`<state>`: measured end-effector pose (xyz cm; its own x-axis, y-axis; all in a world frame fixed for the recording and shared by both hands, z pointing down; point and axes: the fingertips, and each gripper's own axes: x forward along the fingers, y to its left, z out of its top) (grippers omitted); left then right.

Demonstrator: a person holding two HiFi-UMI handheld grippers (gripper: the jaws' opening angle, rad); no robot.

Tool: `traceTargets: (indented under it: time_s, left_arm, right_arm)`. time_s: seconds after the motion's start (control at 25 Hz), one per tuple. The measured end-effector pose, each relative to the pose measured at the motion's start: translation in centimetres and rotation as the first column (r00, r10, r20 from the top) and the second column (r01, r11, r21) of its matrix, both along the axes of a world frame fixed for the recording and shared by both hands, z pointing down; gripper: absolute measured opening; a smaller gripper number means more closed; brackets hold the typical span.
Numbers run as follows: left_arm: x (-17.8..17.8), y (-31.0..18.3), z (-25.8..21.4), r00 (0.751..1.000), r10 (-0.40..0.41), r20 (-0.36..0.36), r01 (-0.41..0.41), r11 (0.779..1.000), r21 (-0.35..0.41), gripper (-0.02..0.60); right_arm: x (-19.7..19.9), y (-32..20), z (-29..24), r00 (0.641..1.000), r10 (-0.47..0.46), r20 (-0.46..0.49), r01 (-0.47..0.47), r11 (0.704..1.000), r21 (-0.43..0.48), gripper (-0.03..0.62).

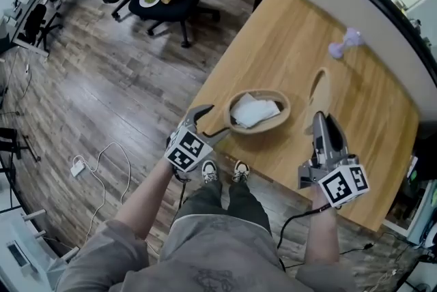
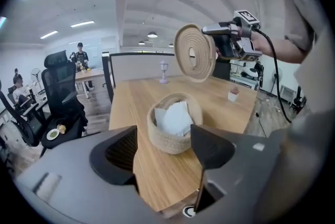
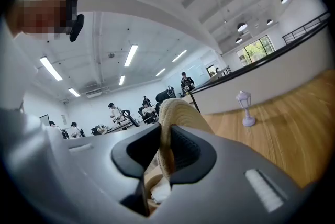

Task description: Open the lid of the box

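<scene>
Shows, mid-frame in the head view, a round woven rope box holding a white cloth on a light wooden table, lid off; right of it, a flat round woven lid pinched upright between the narrow-set jaws of the right gripper; lower left, near the box, the left gripper, jaws wide and empty.

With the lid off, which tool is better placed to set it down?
Right: the right tool grips the round woven lid over the wooden table; the left tool stands open, empty, near the round woven basket.
</scene>
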<state>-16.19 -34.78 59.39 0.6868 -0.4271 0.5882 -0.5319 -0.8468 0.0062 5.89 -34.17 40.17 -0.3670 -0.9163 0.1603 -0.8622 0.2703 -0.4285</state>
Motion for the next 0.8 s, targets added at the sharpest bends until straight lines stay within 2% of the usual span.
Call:
traceTargets:
  time_s: [0.08, 0.2, 0.36, 0.44, 0.56, 0.72, 0.8]
  left_arm:
    - [-0.4, -0.4, -3.5, 1.000, -0.023, -0.014, 0.024, 0.998, 0.053, 0.304]
    - [-0.4, -0.4, -9.3, 0.999, -0.017, -0.046, 0.025, 0.987, 0.160, 0.275]
    - [-0.5, -0.5, -17.8, 0.986, -0.035, -0.160, 0.077, 0.962, 0.261, 0.238]
    - [-0.8, -0.3, -21.4, 0.978, -0.045, -0.202, 0.106, 0.948, 0.299, 0.225]
    - [-1.0, 0.4, -25.6, 0.977, -0.047, -0.208, 0.120, 0.928, 0.354, 0.196]
    - [-1.4, 2.0, -30.9, 0.957, -0.065, -0.282, 0.174, 0.908, 0.380, 0.168]
    - [-1.8, 3.2, -33.2, 0.952, -0.067, -0.299, 0.193, 0.888, 0.416, 0.149]
  right_arm:
    - [-0.4, 0.4, -2.5, 1.000, -0.013, -0.025, 0.014, 0.999, 0.051, 0.069]
    - [-1.1, 1.4, -6.5, 0.998, -0.032, -0.055, 0.038, 0.991, 0.127, 0.069]
    - [-1.9, 3.0, -11.8, 0.995, -0.045, -0.086, 0.064, 0.972, 0.224, 0.069]
    - [-2.3, 3.8, -14.1, 0.994, -0.052, -0.100, 0.077, 0.961, 0.265, 0.069]
    - [-2.8, 5.4, -17.5, 0.989, -0.059, -0.139, 0.102, 0.941, 0.321, 0.069]
    - [-3.5, 7.7, -21.5, 0.982, -0.056, -0.178, 0.124, 0.909, 0.398, 0.069]
    - [-3.8, 8.7, -23.0, 0.982, -0.053, -0.181, 0.127, 0.895, 0.427, 0.069]
